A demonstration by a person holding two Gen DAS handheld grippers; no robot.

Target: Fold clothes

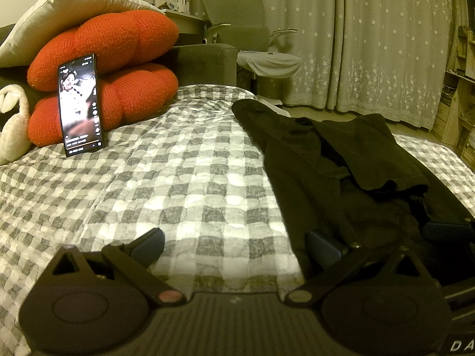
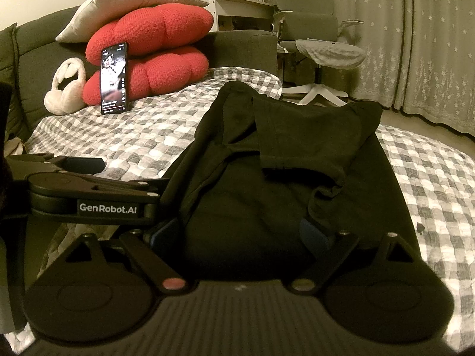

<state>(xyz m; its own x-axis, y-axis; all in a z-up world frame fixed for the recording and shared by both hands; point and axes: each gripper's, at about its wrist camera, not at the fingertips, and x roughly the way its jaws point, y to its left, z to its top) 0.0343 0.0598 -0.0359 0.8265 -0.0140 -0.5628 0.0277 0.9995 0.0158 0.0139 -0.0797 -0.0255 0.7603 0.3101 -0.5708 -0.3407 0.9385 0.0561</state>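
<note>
Hovering wide open, right gripper (image 2: pixel 240 234) straddling black garment's (image 2: pixel 282 178) near hem, long axis running away; left gripper (image 1: pixel 234 246), also spread, beside its left edge.

We see both wrist views dim and yellow-tinted, with fisheye bending and dark corners. The black garment (image 2: pixel 291 178) loses nearly all detail in shadow. The phone screen (image 1: pixel 80 103) glows, its picture blurred. The checked bedspread (image 1: pixel 178 178) shows a brighter patch near the lens.
</note>
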